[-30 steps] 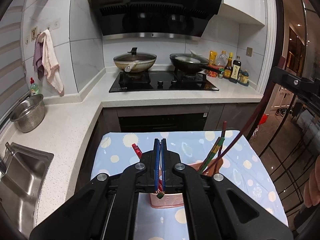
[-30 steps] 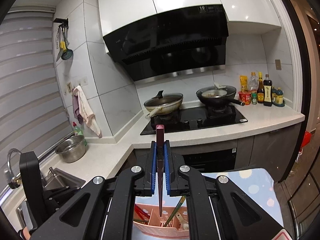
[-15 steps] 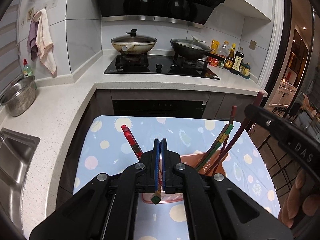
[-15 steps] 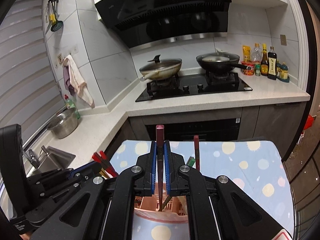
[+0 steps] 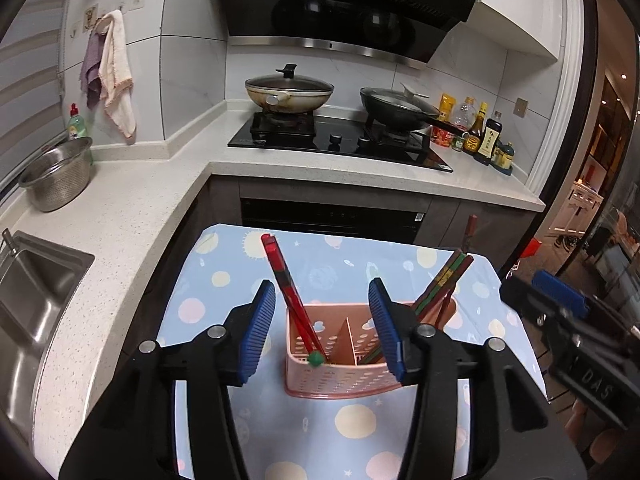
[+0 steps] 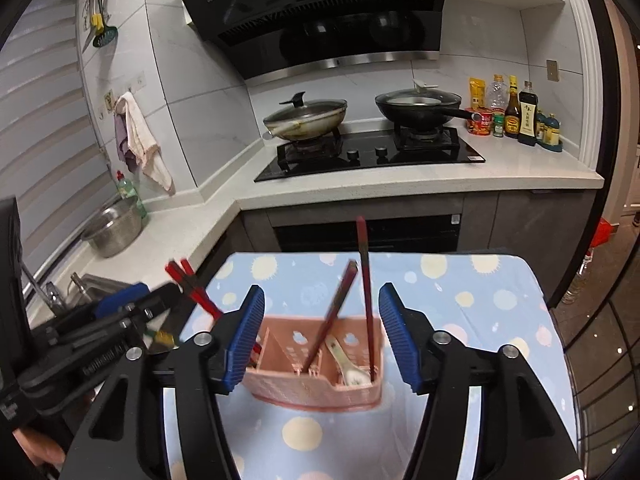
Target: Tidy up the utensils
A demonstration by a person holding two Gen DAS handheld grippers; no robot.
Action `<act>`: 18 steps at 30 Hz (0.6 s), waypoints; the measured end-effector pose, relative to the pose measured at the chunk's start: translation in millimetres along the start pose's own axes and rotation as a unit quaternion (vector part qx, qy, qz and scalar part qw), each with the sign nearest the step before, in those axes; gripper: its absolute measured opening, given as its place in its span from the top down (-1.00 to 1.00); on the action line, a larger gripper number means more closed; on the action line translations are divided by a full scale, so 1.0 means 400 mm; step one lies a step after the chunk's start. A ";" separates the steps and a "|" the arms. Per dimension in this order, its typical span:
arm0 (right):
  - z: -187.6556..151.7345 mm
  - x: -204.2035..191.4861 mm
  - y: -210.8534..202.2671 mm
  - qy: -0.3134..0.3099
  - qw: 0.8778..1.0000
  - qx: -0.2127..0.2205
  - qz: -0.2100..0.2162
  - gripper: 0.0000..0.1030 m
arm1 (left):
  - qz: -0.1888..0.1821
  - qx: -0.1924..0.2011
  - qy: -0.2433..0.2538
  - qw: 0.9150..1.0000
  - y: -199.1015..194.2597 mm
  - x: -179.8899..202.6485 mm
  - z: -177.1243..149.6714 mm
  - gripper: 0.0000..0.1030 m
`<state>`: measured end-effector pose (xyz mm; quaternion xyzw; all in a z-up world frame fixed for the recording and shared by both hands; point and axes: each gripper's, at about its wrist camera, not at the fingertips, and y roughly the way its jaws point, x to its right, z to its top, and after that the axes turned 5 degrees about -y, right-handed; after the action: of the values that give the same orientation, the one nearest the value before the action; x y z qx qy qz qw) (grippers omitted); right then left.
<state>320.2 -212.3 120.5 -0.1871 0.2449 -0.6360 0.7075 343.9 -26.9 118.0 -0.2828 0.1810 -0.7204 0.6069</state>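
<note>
Here, two red chopsticks [image 5: 286,280] in one pink caddy [image 5: 340,376], both grippers agape.

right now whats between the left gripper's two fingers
In the left wrist view, the open left gripper frames the pink utensil basket; red chopsticks lean inside its left compartment.

Pink slotted caddy [image 5: 336,376] upright on dotted cloth; red chopsticks [image 5: 286,280] lean inside.

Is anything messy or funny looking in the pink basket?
Nothing is spilled or broken. The pink basket stands upright on the dotted cloth. The red chopsticks just lean sideways in its left compartment.
</note>
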 end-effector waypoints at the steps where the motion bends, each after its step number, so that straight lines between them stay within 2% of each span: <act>1: -0.012 -0.001 -0.007 -0.004 1.000 -0.005 -0.004 -0.17 | 0.007 0.002 0.000 1.000 -0.008 0.001 -0.007 -0.06; 12: -0.148 0.013 -0.087 -0.013 0.998 -0.049 -0.035 -0.35 | 0.053 0.001 0.001 0.999 -0.082 0.004 -0.108 -0.46; 18: -0.207 0.018 -0.127 -0.002 0.997 -0.061 -0.046 -0.53 | 0.067 -0.007 0.005 0.998 -0.116 0.008 -0.161 -0.70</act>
<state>231.2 -221.8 82.0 -0.2424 0.2725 -0.6516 0.6651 267.5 -26.2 96.8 -0.2707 0.2071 -0.6785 0.6508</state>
